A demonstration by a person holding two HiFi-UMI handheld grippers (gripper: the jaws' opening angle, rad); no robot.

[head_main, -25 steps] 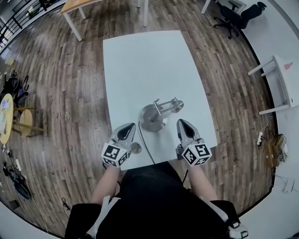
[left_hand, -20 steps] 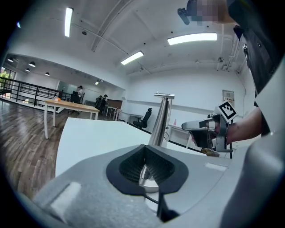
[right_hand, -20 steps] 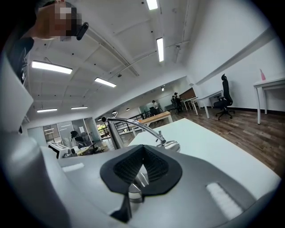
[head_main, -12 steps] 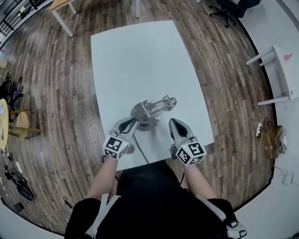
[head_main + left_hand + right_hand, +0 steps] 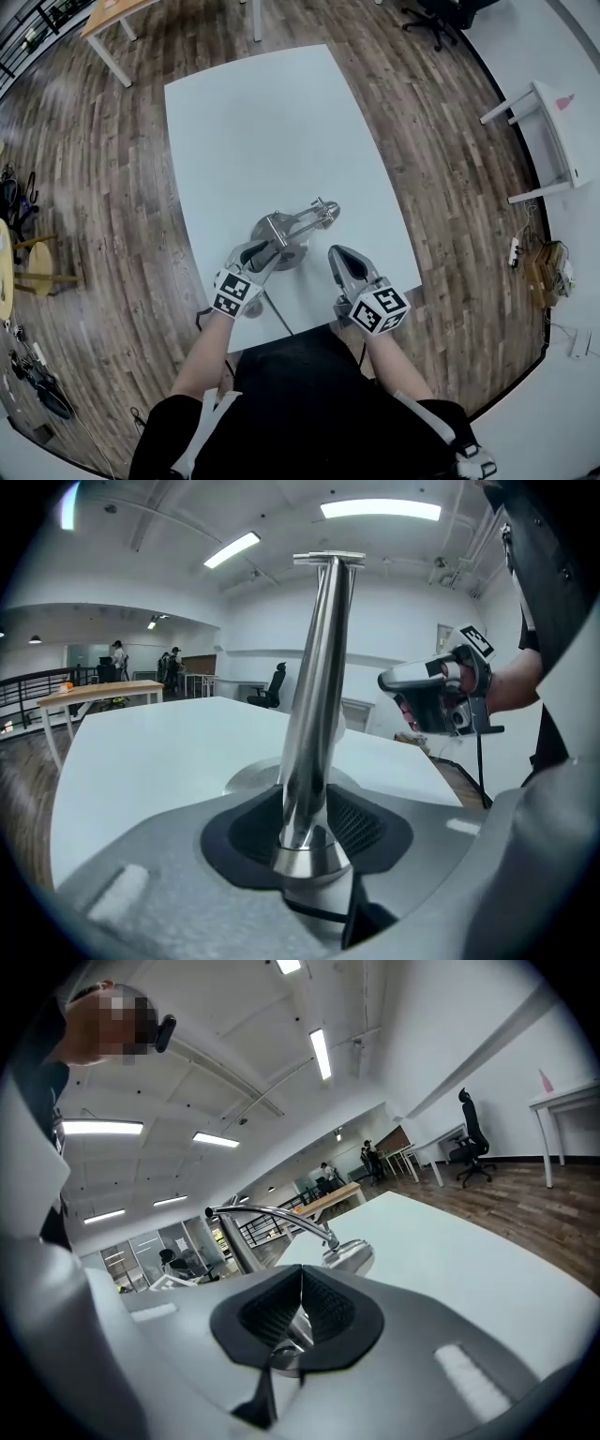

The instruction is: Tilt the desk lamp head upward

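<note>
While fingers of the left gripper (image 5: 263, 249) clamp the lamp stem (image 5: 314, 686), those of the right gripper (image 5: 336, 254) meet

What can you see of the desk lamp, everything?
Polished, chrome-looking desk lamp: round base on the white table, upright post, thin curved arm, small dome head facing down near the tabletop. A dark cord runs from the base off the near table edge. The left hand-held gripper flanks the post's foot with its pads, seemingly touching it.
</note>
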